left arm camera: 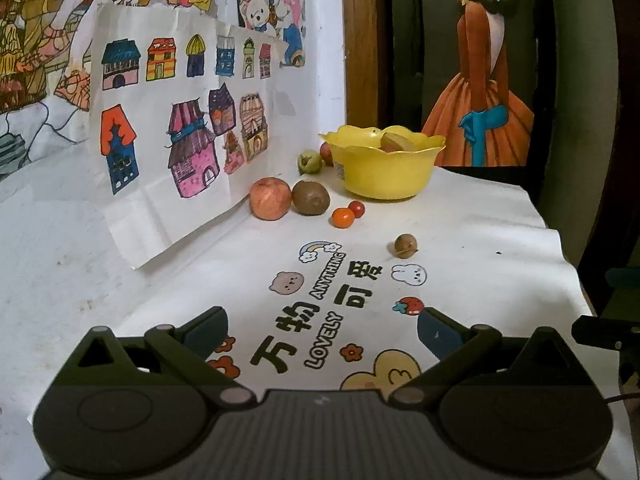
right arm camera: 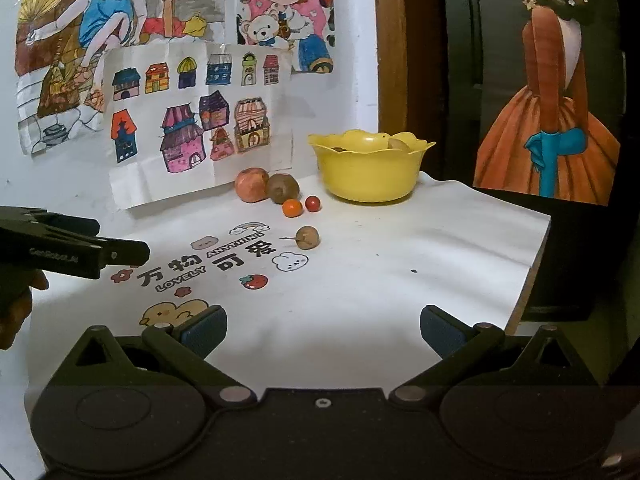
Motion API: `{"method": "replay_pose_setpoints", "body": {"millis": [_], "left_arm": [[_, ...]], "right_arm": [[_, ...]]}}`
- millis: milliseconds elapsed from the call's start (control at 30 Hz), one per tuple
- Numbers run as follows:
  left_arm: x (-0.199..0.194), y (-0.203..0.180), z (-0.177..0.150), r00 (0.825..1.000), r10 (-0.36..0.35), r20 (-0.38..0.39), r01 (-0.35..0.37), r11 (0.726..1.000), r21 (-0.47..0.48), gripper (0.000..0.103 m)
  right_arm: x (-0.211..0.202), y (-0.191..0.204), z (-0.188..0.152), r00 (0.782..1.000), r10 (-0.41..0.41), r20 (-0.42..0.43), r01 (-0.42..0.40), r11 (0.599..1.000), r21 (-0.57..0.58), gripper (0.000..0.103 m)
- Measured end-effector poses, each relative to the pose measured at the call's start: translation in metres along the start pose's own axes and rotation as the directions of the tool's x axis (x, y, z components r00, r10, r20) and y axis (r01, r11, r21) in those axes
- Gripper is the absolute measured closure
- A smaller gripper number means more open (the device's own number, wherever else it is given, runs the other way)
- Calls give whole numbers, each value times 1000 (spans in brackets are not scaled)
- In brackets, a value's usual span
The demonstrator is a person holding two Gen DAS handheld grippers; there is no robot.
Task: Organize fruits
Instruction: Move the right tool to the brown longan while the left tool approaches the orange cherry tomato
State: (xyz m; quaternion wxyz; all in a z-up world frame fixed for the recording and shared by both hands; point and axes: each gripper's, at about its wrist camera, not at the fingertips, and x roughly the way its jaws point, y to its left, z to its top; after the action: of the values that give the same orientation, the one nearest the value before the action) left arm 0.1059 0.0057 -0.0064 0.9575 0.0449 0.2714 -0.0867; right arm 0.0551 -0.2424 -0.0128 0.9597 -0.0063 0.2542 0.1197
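A yellow scalloped bowl (left arm camera: 384, 168) (right arm camera: 370, 168) stands at the back of the white table and holds some fruit. To its left lie an apple (left arm camera: 271, 198) (right arm camera: 251, 184), a kiwi (left arm camera: 311, 197) (right arm camera: 283, 188), a small orange fruit (left arm camera: 343, 217) (right arm camera: 292, 208) and a red cherry tomato (left arm camera: 356, 208) (right arm camera: 313, 203). A brown longan (left arm camera: 406, 245) (right arm camera: 307, 237) lies nearer, alone. A green fruit (left arm camera: 309, 161) and a red one (left arm camera: 326, 153) sit behind the bowl. My left gripper (left arm camera: 322, 330) and right gripper (right arm camera: 322, 328) are both open and hold nothing, well short of the fruit.
A house drawing (left arm camera: 176, 136) leans against the wall on the left. The table's right edge (right arm camera: 532, 264) drops off beside a dark panel with a painted figure. In the right wrist view the left gripper's body (right arm camera: 72, 250) and a hand show at the far left.
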Motion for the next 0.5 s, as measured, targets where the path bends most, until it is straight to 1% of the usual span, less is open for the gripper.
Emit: {"method": "replay_pose_setpoints", "body": {"millis": [400, 500], "left_arm": [[17, 10, 12, 1000, 23, -13, -23, 1000, -12, 0], [24, 13, 16, 1000, 27, -16, -28, 1000, -14, 0]], "right_arm": [[17, 0, 10, 999, 28, 15, -28, 1000, -4, 1], [26, -1, 12, 999, 32, 5, -32, 999, -10, 1]]}}
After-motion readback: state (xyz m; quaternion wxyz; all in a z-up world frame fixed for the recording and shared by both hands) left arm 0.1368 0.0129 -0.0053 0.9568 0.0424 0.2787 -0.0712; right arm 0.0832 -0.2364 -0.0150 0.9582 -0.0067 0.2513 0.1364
